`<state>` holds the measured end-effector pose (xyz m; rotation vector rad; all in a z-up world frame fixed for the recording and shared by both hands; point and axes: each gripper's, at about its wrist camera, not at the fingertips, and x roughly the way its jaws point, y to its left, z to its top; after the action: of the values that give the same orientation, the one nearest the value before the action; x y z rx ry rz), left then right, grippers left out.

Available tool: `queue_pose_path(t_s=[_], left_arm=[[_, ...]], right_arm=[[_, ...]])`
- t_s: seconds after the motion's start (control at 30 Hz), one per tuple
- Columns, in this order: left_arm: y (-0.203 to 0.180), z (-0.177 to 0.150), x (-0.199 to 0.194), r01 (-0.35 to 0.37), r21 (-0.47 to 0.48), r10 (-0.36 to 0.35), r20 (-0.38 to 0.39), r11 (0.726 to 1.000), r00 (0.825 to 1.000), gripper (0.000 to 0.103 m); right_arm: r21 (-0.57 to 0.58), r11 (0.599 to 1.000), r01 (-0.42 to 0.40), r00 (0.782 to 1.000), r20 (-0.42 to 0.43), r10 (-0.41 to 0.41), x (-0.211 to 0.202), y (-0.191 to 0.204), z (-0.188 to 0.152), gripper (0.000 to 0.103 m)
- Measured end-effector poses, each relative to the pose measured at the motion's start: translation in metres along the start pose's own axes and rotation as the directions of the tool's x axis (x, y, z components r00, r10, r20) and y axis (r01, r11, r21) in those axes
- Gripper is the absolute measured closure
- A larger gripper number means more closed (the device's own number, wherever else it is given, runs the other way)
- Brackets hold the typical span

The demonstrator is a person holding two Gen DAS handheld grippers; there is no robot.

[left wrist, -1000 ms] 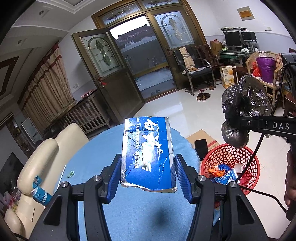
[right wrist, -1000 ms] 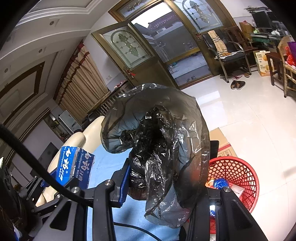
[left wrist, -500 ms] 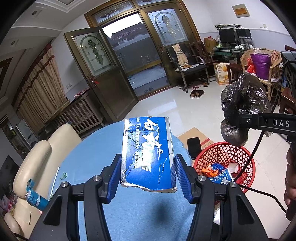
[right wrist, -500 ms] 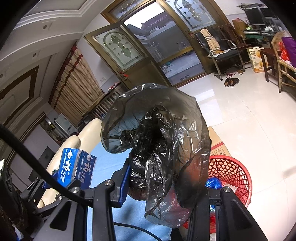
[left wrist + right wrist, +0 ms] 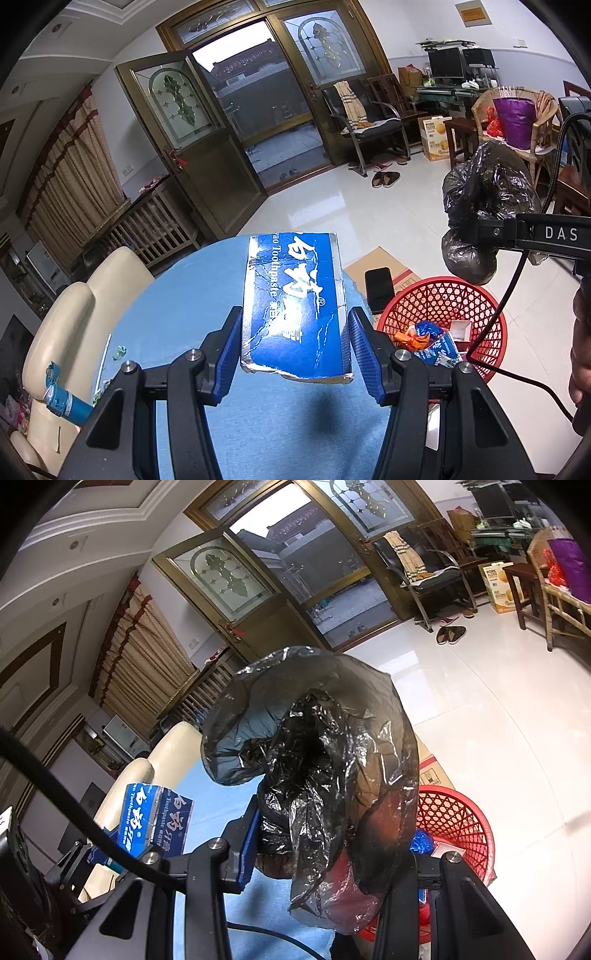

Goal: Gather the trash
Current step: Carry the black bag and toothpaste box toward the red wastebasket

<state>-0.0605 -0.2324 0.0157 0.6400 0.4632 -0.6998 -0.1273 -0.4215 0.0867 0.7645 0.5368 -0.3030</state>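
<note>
My left gripper [image 5: 294, 350] is shut on a blue toothpaste box [image 5: 293, 306] and holds it above the blue-clothed round table [image 5: 177, 317]. The box also shows in the right wrist view [image 5: 155, 821]. My right gripper [image 5: 325, 853] is shut on a crumpled black plastic bag [image 5: 314, 760], which hides most of its fingers. In the left wrist view the bag [image 5: 484, 206] hangs above the red mesh basket [image 5: 443, 299], which stands on the floor right of the table and holds some wrappers and a small box.
A black phone [image 5: 378, 288] lies on flattened cardboard [image 5: 369, 258] beside the basket. A cream chair [image 5: 74, 317] stands left of the table, with a blue tube [image 5: 64, 400] on it. Small scraps [image 5: 119, 352] lie on the table's left side. Chairs and a desk line the far right wall.
Both grippers have drifted slightly to the left with their loads. The view of the room shifts; the holds on the box and the bag are unchanged.
</note>
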Motion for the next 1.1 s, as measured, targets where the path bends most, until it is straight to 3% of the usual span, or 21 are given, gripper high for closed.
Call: queue_pose_path(t_s=[1.1], left_arm=[[-0.020, 0.010, 0.020, 0.042, 0.077, -0.039, -0.041, 0.996, 0.998, 0.045]], right_arm=[[0.103, 0.995, 0.013, 1.000, 0.011, -0.014, 0.011, -0.023, 0.006, 0.059]])
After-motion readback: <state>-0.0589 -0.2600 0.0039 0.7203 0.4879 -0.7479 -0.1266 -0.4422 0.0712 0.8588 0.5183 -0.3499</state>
